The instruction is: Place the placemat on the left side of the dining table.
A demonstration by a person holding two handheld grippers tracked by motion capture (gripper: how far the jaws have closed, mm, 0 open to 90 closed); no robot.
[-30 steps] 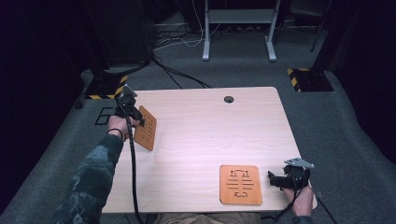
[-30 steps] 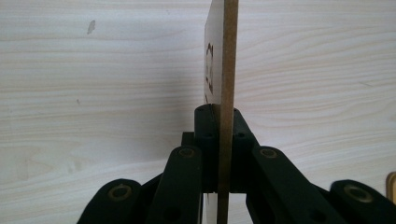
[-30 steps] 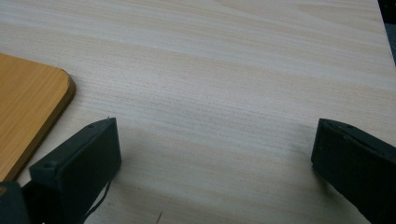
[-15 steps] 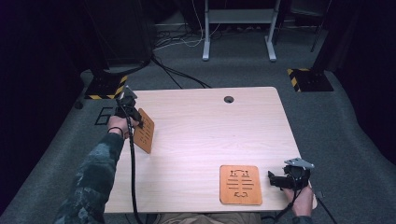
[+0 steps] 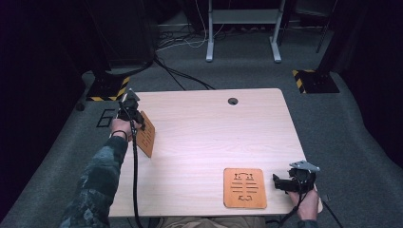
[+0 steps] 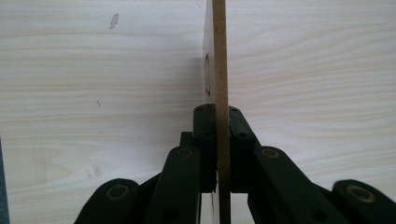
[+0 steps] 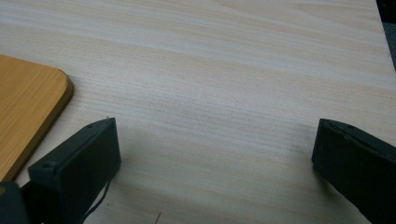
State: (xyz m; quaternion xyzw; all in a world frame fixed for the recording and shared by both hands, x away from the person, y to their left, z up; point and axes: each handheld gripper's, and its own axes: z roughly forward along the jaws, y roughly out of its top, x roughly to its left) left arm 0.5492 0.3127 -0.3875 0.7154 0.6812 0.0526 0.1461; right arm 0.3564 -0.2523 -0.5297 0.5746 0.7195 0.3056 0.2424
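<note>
No brand or readable writing shows on either wooden panel, only cut-out slots and bars whose pattern I cannot read as letters. The table is pale wood-grain laminate with a round cable hole near its 12 o'clock edge; around it lies grey carpet, with black cables, a metal stand and yellow-and-black striped floor plates in a dark room.

My left gripper sits at about 10 o'clock on the table, its jaws clamped tight on the first panel, which stands on edge (in the left gripper view I see its thin edge running straight up between my pads).

My right gripper rests at about 4 o'clock, near the table's corner, jaws spread wide with bare table between them. The second panel lies flat just beside its left fingertip, at 9 o'clock from it, not touching as far as I can tell.
</note>
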